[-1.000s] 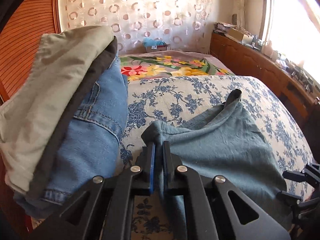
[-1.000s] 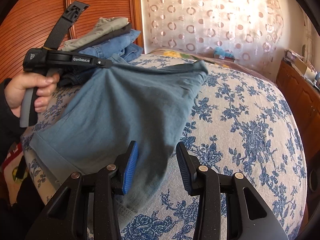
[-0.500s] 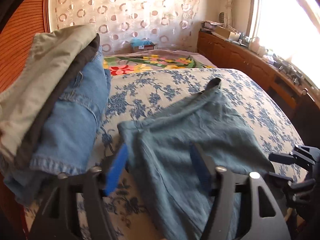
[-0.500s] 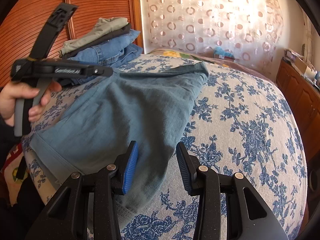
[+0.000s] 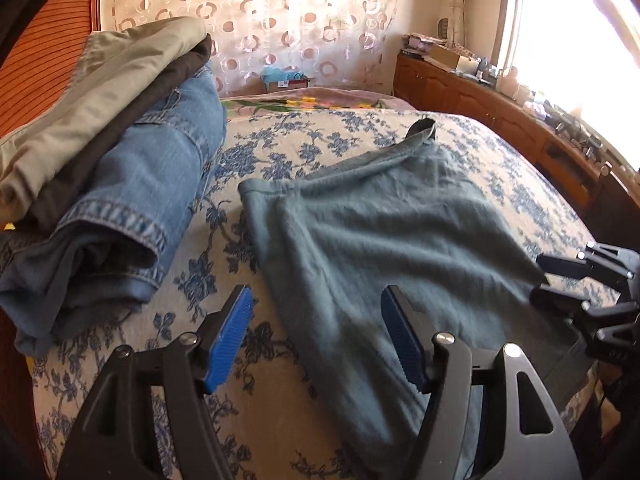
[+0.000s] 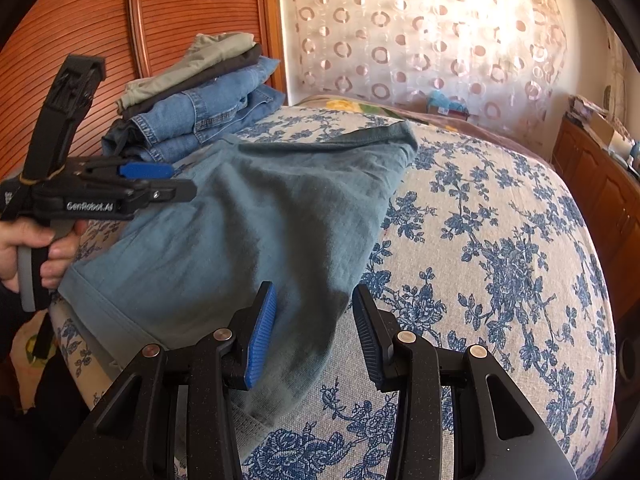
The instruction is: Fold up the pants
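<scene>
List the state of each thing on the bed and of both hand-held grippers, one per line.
Teal pants: folded over, lying flat on the bed, released.
Stack of clothes: folded, piled beside the pants.
Left hand-held gripper: open, jaws just opened, gripping nothing.
Right hand-held gripper: open above the pants' edge, gripping nothing.

Pants flat on bed; clothes stack left.

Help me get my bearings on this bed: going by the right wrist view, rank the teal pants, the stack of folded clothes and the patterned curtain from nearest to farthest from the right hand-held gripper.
1. Teal pants: lying partly between the right hand-held gripper's open jaws.
2. Stack of folded clothes: upper left, beyond the pants.
3. Patterned curtain: past the bed's far end.
</scene>
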Demonstrator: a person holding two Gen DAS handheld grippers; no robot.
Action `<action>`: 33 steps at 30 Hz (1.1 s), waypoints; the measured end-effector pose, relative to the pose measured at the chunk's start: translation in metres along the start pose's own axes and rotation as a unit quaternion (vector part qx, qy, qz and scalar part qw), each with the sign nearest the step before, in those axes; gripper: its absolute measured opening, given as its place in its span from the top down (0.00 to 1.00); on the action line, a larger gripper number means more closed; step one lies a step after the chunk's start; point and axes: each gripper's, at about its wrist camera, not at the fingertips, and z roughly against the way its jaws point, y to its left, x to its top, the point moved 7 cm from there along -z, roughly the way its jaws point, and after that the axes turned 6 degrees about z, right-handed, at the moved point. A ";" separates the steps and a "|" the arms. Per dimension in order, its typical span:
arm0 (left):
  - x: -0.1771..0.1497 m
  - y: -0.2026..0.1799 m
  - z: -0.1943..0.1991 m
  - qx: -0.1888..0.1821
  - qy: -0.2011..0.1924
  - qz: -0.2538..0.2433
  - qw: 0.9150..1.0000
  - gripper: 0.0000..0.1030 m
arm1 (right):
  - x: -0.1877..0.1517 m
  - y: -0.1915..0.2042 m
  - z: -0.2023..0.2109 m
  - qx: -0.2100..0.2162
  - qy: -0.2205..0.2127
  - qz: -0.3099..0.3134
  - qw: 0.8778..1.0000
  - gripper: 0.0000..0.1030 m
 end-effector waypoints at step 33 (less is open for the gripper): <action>0.008 0.024 0.030 0.035 -0.096 0.051 0.993 0.35 | 0.109 -0.090 -0.117 -0.054 0.069 0.060 0.994 0.62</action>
